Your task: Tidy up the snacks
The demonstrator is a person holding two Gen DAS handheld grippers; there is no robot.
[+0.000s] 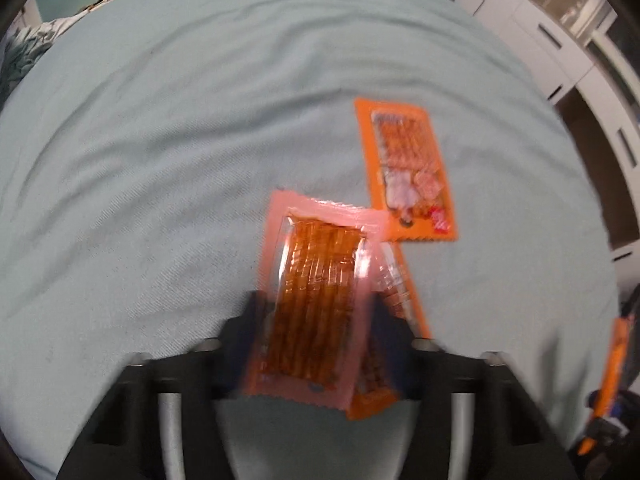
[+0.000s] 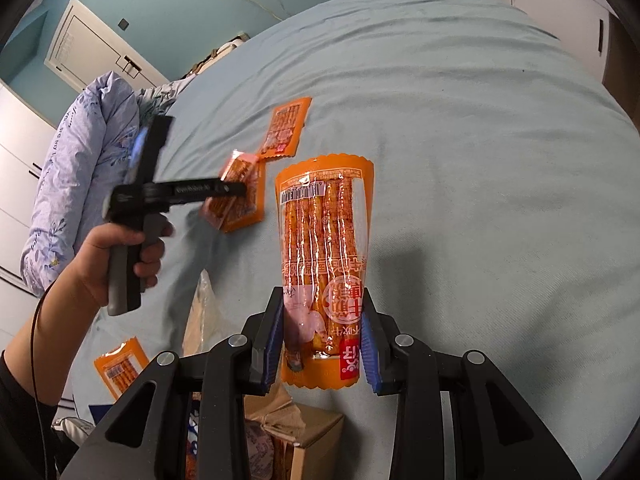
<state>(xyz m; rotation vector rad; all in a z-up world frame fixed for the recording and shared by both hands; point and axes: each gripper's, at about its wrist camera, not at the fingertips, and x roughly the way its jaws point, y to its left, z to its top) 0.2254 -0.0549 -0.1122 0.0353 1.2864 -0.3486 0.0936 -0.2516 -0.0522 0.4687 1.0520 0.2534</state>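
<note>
Honestly the thing I'd watch here is the left gripper (image 1: 316,320): its jaws sit either side of a pinkish snack packet (image 1: 316,300) with the clear window facing up, and it looks clamped across the packet's width, but the left wrist view is smeared with blur so I wouldn't swear how firmly the pads bite. Slick plastic film pinched at the edges like that can buckle or squirt out, and then it drops onto the second orange packet (image 1: 396,308) lying right under and just beside the jaws, partly covered by the held one. If the jaws caught a corner of that lower one too, both could come up together and one would flop off halfway. A third orange packet (image 1: 404,172) lies flat on the light blue bedsheet (image 1: 160,140) a bit beyond the fingertips, apart from the others, so that one's safe for now. The right gripper (image 2: 324,344) is clenched on the bottom end of a long orange packet of sticks (image 2: 324,256), holding it so most of its length sticks out past the fingers; gripped that low, it could swing or slide down if the hand tips. Below that gripper there's an open cardboard box (image 2: 296,428) with snacks in it, probably where things go, and a sloppy release could miss the opening. One more orange packet (image 2: 120,364) sits down near the person's left forearm (image 2: 44,320), easy to knock off with an elbow.
</note>
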